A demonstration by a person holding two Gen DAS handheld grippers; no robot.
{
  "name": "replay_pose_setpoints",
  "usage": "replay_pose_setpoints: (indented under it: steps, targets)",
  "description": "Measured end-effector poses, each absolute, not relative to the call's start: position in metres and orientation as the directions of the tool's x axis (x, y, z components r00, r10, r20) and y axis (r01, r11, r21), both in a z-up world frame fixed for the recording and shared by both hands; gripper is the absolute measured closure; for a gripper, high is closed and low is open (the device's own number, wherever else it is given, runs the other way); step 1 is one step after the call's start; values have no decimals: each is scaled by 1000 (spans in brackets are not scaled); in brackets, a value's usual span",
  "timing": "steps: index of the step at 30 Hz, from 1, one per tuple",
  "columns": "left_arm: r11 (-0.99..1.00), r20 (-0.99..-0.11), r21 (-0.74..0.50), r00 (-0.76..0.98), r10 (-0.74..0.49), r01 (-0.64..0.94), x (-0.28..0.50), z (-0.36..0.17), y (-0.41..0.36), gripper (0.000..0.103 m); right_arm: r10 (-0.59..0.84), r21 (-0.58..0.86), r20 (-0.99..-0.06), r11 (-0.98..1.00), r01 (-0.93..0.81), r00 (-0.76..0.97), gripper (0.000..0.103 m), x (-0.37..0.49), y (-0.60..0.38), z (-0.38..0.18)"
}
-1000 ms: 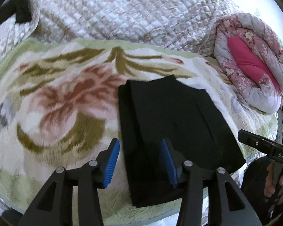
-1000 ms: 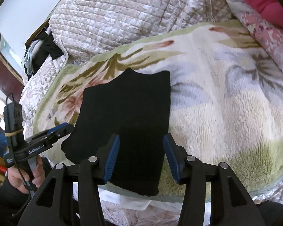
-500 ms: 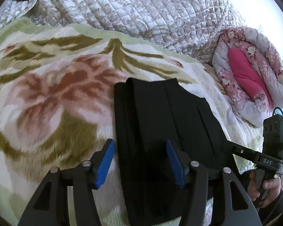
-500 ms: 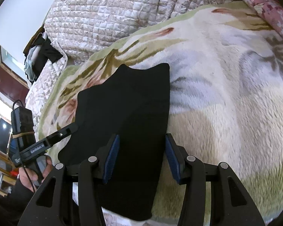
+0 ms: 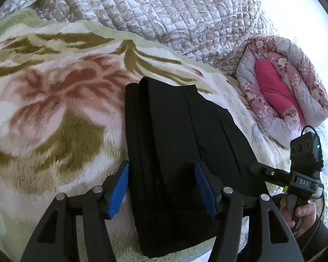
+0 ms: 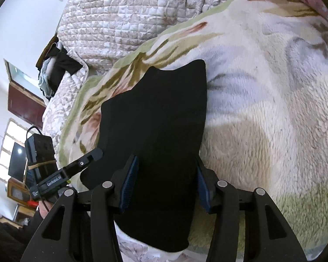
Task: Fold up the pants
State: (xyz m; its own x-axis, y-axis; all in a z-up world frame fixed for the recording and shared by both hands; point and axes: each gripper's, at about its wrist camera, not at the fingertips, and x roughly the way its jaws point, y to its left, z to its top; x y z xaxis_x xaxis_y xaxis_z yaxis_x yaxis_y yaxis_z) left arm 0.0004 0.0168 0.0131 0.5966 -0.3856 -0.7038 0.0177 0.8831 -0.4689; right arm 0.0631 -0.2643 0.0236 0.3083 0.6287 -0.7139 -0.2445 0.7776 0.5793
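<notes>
Pants [image 5: 181,144]: black, plain, matte fabric. Folded lengthwise into long narrow stack, legs laid one over other; layered edges show along left side in left wrist view, seam lines run lengthwise. Lies flat on bed, centre of frame, running from lower centre up toward middle. Near end reaches bed edge at bottom of frame. In right wrist view [image 6: 159,135] far end uneven: pointed corner upper right, stepped outline on left.
</notes>
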Motion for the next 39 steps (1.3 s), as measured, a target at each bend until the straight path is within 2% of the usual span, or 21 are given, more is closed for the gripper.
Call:
replay_pose_setpoints:
  steps: [3,5,8,10,12,18,39]
  targets:
    - [886,-709,-463,593,-383,18,14,13,15,40,620,566,-719,785,-254,315,57,73,-257,23]
    - [890,-714,-457,593,-372,8,22,13,14,42,600,546,-734,800,-248,320,70,74,-254,24]
    - [911,-737,-412,588,-334,3,23,19,6,52,589,536,-736,808,-244,334,84,69,-256,28]
    - [930,-749,-367,591,-298,4,19,25,1,59,582,527,-737,813,-247,344,85,65,-254,34]
    - [943,-756,-332,597,-267,2,16,33,-2,68,571,508,-740,821,-262,356,86,62,-250,43]
    - [956,-747,-291,616,-248,32,6,57,-9,78,583,493,-717,811,-314,382,86,47,-239,73]
    - [957,-724,-285,641,-254,57,-6,77,-7,80,588,458,-709,803,-380,388,86,43,-220,94]
